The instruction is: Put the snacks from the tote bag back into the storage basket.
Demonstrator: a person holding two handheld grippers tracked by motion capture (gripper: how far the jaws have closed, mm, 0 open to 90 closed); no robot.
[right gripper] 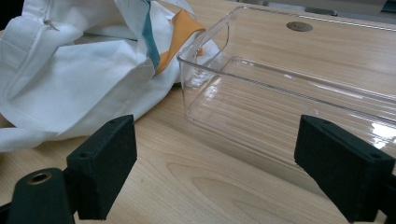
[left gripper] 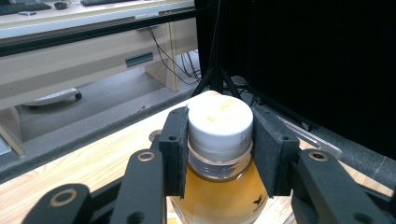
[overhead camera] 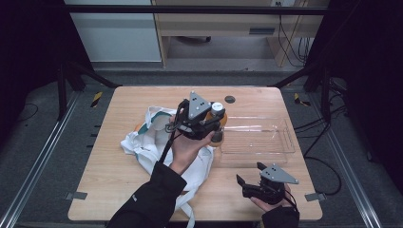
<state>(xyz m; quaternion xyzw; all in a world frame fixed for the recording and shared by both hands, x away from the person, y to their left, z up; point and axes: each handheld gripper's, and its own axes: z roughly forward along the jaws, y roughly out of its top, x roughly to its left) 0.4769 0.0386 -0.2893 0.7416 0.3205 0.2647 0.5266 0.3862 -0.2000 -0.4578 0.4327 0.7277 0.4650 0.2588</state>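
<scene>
The left gripper (overhead camera: 215, 124) is clamped on the neck and white cap of 1 bottle (left gripper: 219, 154) of amber liquid, held between the white bag (overhead camera: 142, 145) and the clear tray (overhead camera: 280, 142). Removal from the bag appears complete; placement in the tray remains. The right gripper (overhead camera: 249, 172) rests on the table (overhead camera: 114, 190), jaws wide apart, holding nothing. Tray contents: apparently none.

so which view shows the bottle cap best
The left gripper view: the white cap sits close up between the left tool's pads, with the amber bottle below. The high view shows the cap as a small white spot beside that tool. The right gripper view looks at the clear tray and the bag instead.
</scene>
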